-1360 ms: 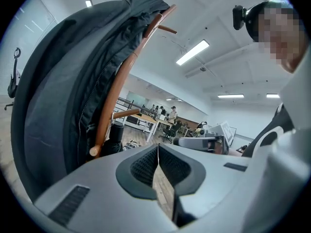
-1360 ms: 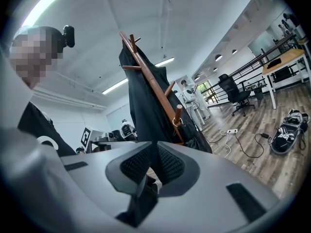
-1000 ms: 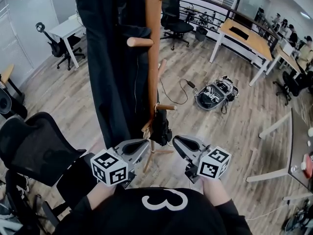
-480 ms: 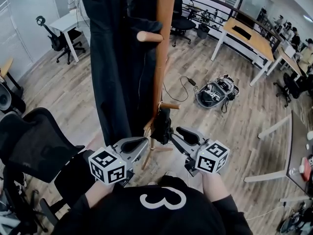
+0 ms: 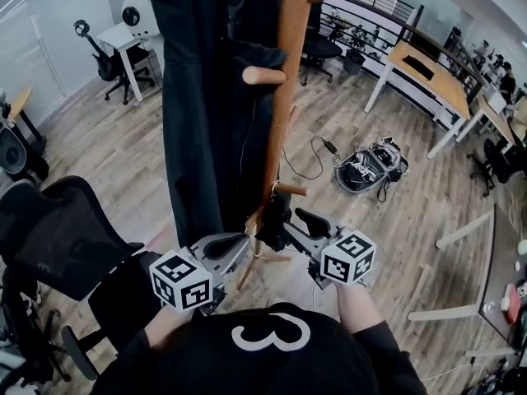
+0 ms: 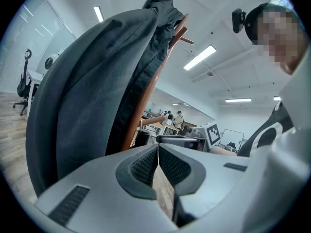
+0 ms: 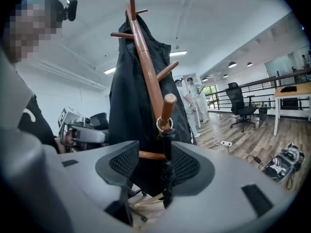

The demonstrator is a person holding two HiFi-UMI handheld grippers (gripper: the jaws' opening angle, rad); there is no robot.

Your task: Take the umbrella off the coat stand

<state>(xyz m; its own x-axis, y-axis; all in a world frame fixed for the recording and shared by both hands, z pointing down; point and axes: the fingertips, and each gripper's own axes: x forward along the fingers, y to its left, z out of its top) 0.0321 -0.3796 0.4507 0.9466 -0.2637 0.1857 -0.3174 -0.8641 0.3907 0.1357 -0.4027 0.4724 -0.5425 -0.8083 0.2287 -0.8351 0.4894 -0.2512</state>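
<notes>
Umbrella (image 7: pixel 166 140): folded, hung by its ring on a low peg (image 7: pixel 168 106) of the coat stand (image 7: pixel 146 57). Right tool (image 7: pixel 154 163): jaws opening around it, no grip. Left tool (image 6: pixel 158 161): closed, empty. Risk: ring may snag the peg, tipping the stand.

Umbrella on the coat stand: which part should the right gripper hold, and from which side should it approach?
Grip the umbrella just below its ring, coming level from the side away from the pole. It hangs upright from a low peg, so jaws fit either side. The right gripper has it between its opening jaws.
</notes>
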